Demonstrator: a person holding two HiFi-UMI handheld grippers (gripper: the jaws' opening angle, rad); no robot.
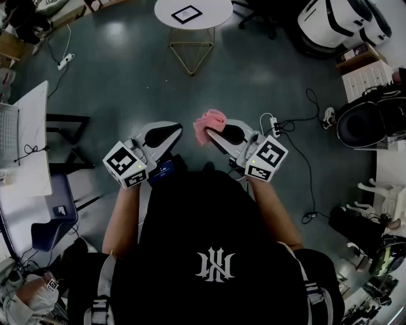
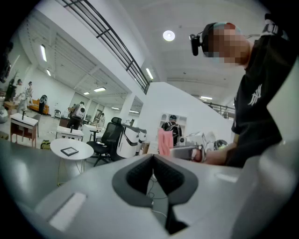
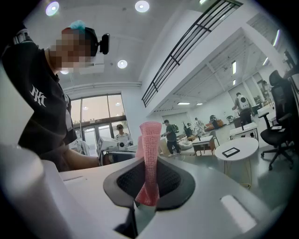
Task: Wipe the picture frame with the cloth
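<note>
Head view looks down on the picture frame point(image 1: 186, 14), a dark-edged rectangle lying flat on a round white table point(image 1: 219, 11) at the top of the view, well apart from both grippers. The pink cloth point(image 1: 209, 122) is held in front of the person's chest, clamped in the right gripper point(image 1: 211, 133). In the right gripper view, the jaws are pressed together on the cloth's lower end, and the cloth stands up from them as a narrow folded strip. The left gripper point(image 1: 174, 132) is just beside it at about the same height. The left gripper view shows its jaws closed against each other with nothing between them. Beneath both is a grey floor point(image 1: 127, 63), where a white power strip point(image 1: 274, 124) with black cables lies near the right gripper.
</note>
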